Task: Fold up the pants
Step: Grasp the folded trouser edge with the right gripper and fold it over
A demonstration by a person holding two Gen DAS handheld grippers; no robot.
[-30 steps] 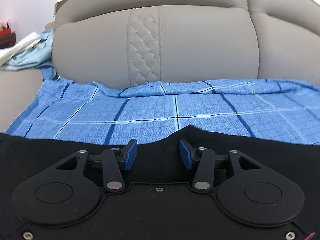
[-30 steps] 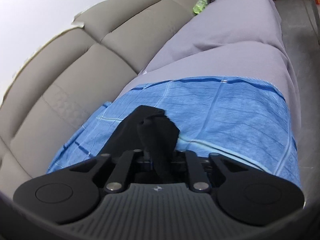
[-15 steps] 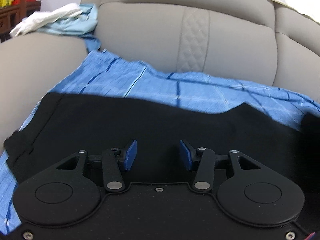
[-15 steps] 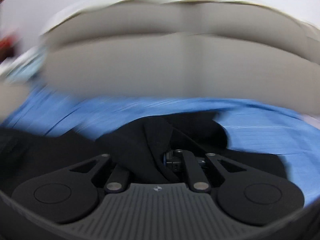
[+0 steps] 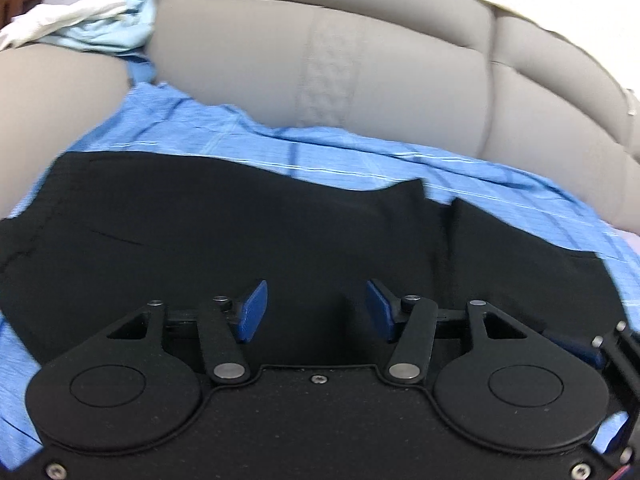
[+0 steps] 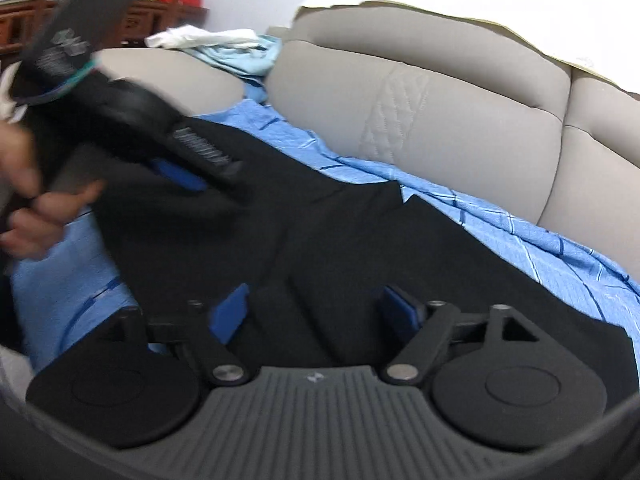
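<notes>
Grey sofa (image 5: 400, 80), blue sheet (image 5: 200, 136); black pants (image 5: 240, 232) flat; both grippers' fingers spread, holding nothing.

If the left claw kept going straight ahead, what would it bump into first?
Probably the black pants lying just in front of the open left claw. Beyond them come the blue sheet and the sofa backrest, though depth is hard to judge.

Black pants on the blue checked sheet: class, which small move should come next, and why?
Probably smooth the black pants flat before the next fold: both the left gripper and the right gripper are open, and an upper edge shows a notch.
</notes>
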